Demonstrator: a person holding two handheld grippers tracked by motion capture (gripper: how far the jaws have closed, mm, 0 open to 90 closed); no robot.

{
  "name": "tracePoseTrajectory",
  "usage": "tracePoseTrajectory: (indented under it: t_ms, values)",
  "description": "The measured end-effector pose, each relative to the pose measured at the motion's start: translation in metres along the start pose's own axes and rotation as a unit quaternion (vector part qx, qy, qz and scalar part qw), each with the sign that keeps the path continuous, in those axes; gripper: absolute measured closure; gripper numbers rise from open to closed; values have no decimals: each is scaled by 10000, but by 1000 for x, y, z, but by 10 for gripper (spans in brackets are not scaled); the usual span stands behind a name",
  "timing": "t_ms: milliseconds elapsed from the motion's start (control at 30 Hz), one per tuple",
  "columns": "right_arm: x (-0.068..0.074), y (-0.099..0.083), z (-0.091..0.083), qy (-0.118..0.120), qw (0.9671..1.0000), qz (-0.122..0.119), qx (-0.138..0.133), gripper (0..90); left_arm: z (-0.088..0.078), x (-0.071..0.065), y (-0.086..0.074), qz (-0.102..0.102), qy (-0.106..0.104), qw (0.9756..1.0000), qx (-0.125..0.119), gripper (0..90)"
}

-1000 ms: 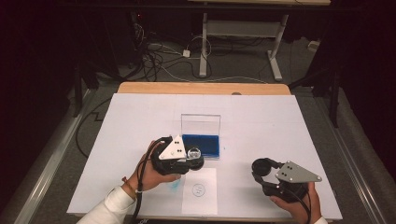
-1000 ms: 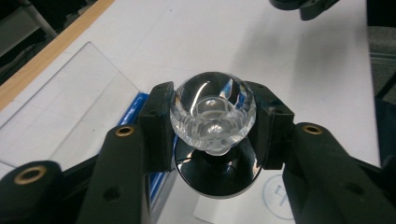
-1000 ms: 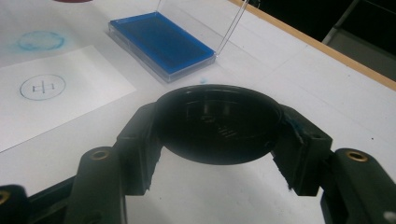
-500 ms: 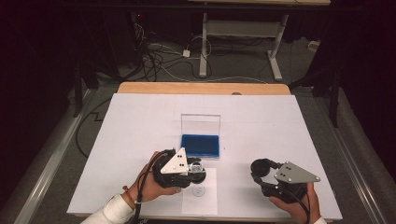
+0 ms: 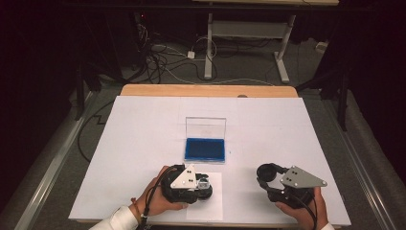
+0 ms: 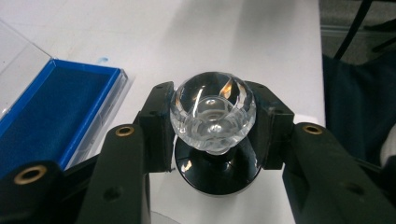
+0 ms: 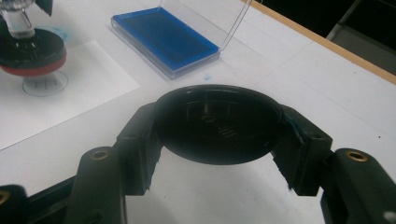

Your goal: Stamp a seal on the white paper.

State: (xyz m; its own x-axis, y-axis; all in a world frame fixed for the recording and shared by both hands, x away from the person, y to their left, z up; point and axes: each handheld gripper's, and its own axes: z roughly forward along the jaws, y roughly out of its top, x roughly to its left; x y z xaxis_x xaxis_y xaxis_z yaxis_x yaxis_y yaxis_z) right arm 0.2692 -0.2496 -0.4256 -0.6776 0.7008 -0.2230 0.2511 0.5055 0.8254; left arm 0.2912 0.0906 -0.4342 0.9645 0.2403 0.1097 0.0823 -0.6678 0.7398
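A stamp [image 6: 213, 122] with a clear faceted knob and a round black base is clamped by its knob between the jaws of the left gripper [image 5: 203, 184], near the front edge of the white-covered table [image 5: 143, 129]. Compared with a second ago, when the stamp was held just beside the open blue ink pad [image 5: 205, 149], the left gripper has been brought down and back toward the person, so that the stamp is now poised over the small sheet of paper [image 5: 210, 208] at the front edge, just above a printed circle [image 7: 45, 85] seen in the right gripper view. From this it is judged that inking is finished and that the pressing of the mark is about to be made. Farther right, toward the front right corner, a round black cap [image 7: 218, 122] is held in the narrow jaws of the right gripper [image 5: 266, 175], which has been kept in place.
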Motion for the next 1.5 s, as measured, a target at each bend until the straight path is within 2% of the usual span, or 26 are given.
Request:
tracePoseTrajectory:
  t_ms: [33,167,333,500,567,700,767,933,1233,1333,1500]
  values:
    - [0,0,0,9,10000,4,-3,386,2,0,-1,-22,-61,10000,41,544]
    - [0,0,0,15,10000,6,-9,386,8,-1,-3,60,-40,9999,93,544]
    - [0,0,0,39,10000,0,9,386,15,-2,-4,149,-7,9995,269,544]
    - [-1,-1,0,11,10000,9,55,386,15,0,-7,119,-80,9996,252,545]
    - [-1,-1,1,19,10000,-9,67,386,15,2,-10,38,-141,9997,188,544]
    - [0,0,0,25,10000,-29,38,386,15,-2,-9,206,-46,9994,289,545]
    - [-1,-1,0,18,10000,-24,50,386,15,0,-11,142,-100,9996,232,545]
    - [-3,0,0,8,10000,13,25,386,15,0,-10,196,-120,9994,275,545]
    - [-8,-3,-2,-45,9999,111,35,386,16,2,-12,103,-173,9996,201,545]
    - [-9,-2,-2,14,9998,191,-28,386,15,1,-12,81,-161,9996,207,545]
    - [-9,0,-1,10,9999,138,-32,386,15,1,-12,63,-150,9996,219,545]
